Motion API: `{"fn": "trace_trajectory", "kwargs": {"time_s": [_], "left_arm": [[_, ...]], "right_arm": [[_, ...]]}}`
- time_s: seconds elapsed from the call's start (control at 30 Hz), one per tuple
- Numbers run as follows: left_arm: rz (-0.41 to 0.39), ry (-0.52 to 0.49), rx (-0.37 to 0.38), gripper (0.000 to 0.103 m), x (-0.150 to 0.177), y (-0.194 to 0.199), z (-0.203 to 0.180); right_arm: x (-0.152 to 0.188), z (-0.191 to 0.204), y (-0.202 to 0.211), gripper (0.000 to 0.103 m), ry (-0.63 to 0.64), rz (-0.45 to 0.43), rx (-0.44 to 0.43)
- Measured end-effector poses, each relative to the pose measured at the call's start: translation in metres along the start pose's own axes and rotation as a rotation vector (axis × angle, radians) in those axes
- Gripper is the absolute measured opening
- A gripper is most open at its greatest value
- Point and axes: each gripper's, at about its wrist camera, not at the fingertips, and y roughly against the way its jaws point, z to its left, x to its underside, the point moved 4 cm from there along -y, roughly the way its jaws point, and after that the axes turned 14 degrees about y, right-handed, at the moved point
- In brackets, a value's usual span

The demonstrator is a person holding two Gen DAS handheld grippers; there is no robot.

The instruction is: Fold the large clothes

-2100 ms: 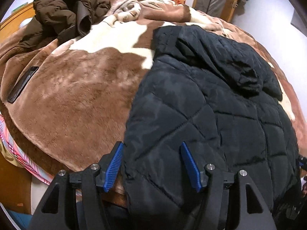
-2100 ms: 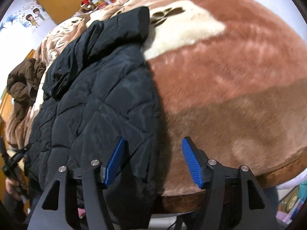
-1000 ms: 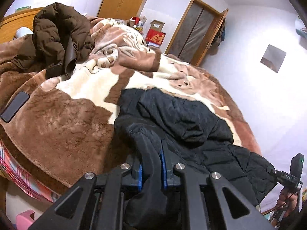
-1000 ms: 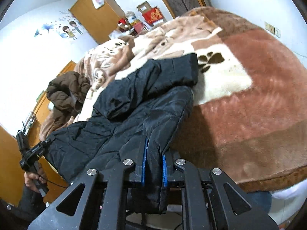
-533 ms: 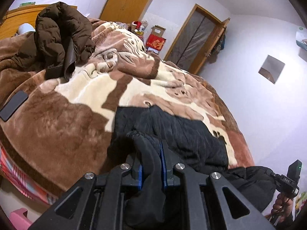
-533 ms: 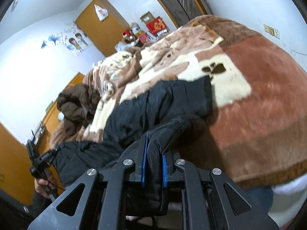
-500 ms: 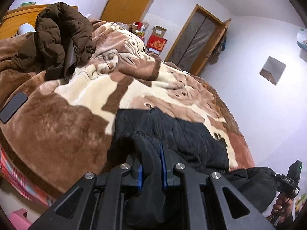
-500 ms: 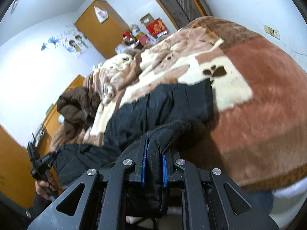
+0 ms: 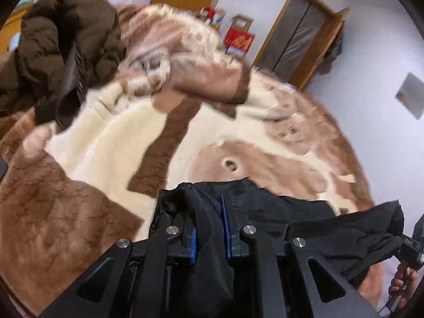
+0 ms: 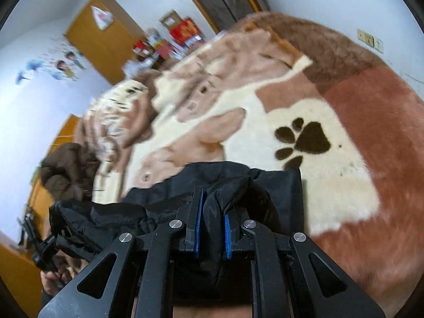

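Bedroom, white walls. Bed covered by a plush brown-and-cream blanket [image 9: 111, 159] with a dark paw print [image 10: 304, 140] on a cream patch. Wooden wardrobe [image 10: 103, 37] and a door [image 9: 299, 34] at the far end. Cardboard box [image 9: 241, 22] and red box [image 9: 239, 41] on the floor by the door; contents too blurred to tell. Brown puffer coat [image 9: 58, 47] heaped at the head of the bed.

Left gripper [image 9: 209, 228]: blue pads pinched tight on a fold of the black quilted jacket [image 9: 265, 206]. Right gripper [image 10: 212, 228]: likewise clamped on a fold of the same jacket [image 10: 233, 185]. Jacket hangs bunched between the two, its far part lying on the near blanket. From the left view a lifted corner runs off right toward the other gripper; from the right view it runs off left.

Versus half a second ago: much less jacket lies spread on the blanket, more of the cream pattern and paw print is uncovered, and the black mass sits closer to both cameras. Both grips are unchanged. Background now motion-blurred.
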Motion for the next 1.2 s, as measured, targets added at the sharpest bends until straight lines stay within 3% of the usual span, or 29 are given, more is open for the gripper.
{"fn": "trace_trajectory", "kwargs": {"time_s": [0.13,0.27,0.4,0.6,0.67,0.73,0.83,0.93,1.0,1.1,1.2], "left_arm": [[0.07,0.014,-0.062,0.021,0.003,-0.059,0.008],[0.089,0.026,-0.062,0.023,0.006,-0.082,0.008],[0.111,0.033,-0.036,0.029,0.001,-0.073,0.005],[0.064,0.024,0.036,0.055,-0.017,-0.03,-0.01],[0.018,0.011,0.037,0.061,-0.022,-0.015,-0.016],[-0.035,-0.011,0.033,0.069,-0.026,-0.001,-0.021],[-0.072,-0.056,0.042,0.069,-0.021,0.015,-0.031],[-0.067,-0.086,0.079,0.069,-0.001,0.02,-0.037],[-0.015,-0.136,0.104,0.069,0.026,0.011,-0.042],[0.071,-0.209,0.046,0.069,0.062,-0.026,-0.042],[0.126,-0.22,-0.003,0.069,0.073,-0.061,-0.034]], "right_arm": [[0.002,-0.022,-0.06,0.017,-0.04,0.102,0.021],[0.011,-0.038,-0.085,0.018,-0.101,0.14,-0.025],[0.008,-0.043,-0.068,0.024,-0.115,0.14,-0.098],[-0.013,-0.033,-0.019,0.056,-0.147,0.051,-0.229],[-0.021,-0.028,0.004,0.065,-0.118,-0.016,-0.184],[-0.028,-0.022,0.022,0.065,-0.09,-0.076,-0.154],[-0.029,-0.005,0.036,0.065,-0.033,-0.128,-0.117],[-0.01,0.018,0.028,0.065,0.079,-0.112,-0.096],[0.013,0.035,0.008,0.065,0.15,-0.067,-0.09],[0.043,0.037,-0.029,0.065,0.189,0.035,-0.068],[0.056,0.028,-0.06,0.064,0.245,0.088,0.028]]}}
